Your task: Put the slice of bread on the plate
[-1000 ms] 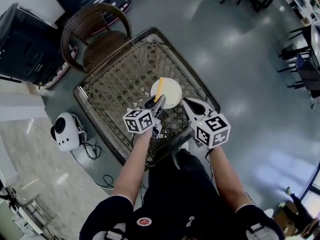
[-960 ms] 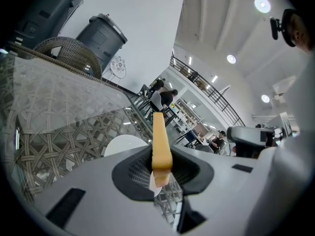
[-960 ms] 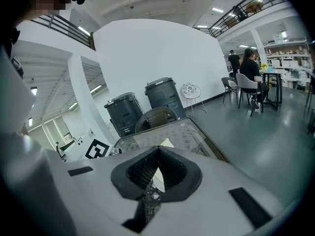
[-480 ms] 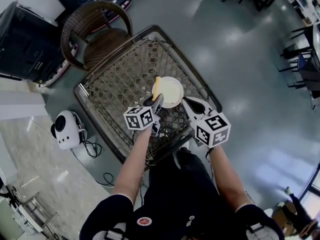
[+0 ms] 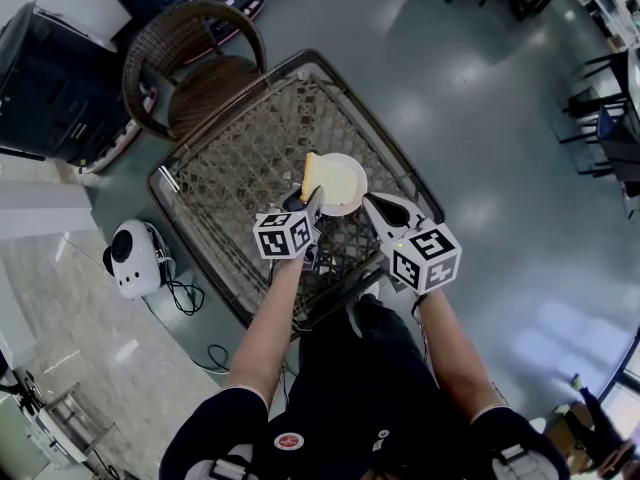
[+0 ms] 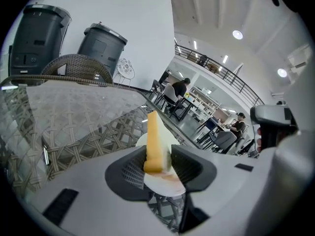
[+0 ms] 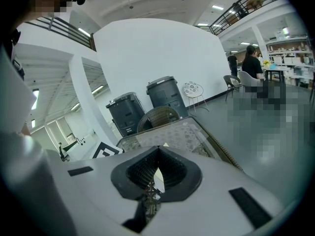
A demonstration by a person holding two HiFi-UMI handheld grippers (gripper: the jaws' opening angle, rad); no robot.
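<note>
A slice of bread with an orange-brown crust stands on edge between the jaws of my left gripper. Those jaws are opening and the pads no longer seem to press on it. Its lower edge is down at the round white plate. From the head view, the bread stands at the left rim of the plate, just beyond my left gripper. To the plate's right and near side, my right gripper stays still. Its fingertips meet with nothing between them.
The plate lies near the front right of a glass-topped wicker table. A wicker chair stands behind it, with dark bins to the left. A white device with cables lies on the floor at left.
My left gripper has sunk a little toward the plate. The bread has gone from over the plate's middle to its left rim. The right gripper has not moved.
</note>
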